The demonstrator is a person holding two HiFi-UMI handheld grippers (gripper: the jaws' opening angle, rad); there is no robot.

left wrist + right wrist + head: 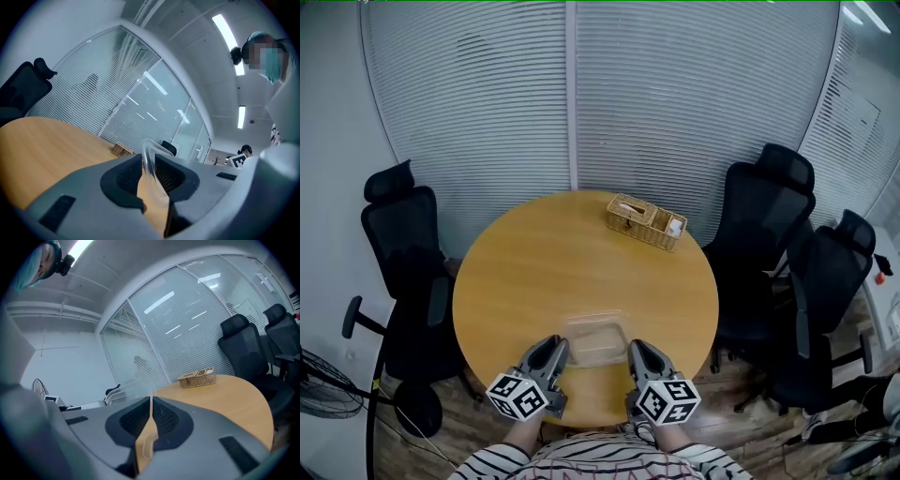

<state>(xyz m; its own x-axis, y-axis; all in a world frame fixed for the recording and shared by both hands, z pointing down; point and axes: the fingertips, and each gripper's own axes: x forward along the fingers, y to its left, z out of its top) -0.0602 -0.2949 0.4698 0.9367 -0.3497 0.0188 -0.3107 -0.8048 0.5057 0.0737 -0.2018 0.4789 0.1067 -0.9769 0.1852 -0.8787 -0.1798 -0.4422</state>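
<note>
Head view, looking steeply down. We see the left gripper (pixel 553 345) and the right gripper (pixel 639 349) at the near edge of a round wooden table (pixel 525 272). Each grips one side of a clear plastic container (pixel 595 339), which sits between them on the tabletop, just in from the near rim.

Left gripper view. The jaws are drawn in narrow and pinch the thin transparent wall of the container (pixel 149 161), which rises upright between the two dark pads (pixel 125 177).

Right gripper view. The jaws stand likewise narrow, clamped on the opposite wall of the container (pixel 151 405); its clear rim shows above the pads, and we see the wood of the table through it.

Surroundings. A wicker basket (pixel 646 221) with divided compartments stands at the far side of the table, well apart from the container, and nothing lies between the two. We cannot make out what the basket holds. One black office chair (pixel 403 248) stands to the left of the table, a second black chair (pixel 764 220) to the right, and a third (pixel 830 281) just beyond it. A glass wall with slatted blinds (pixel 572 94) closes the room behind the table. A floor fan (pixel 319 384) shows at the lower left.
</note>
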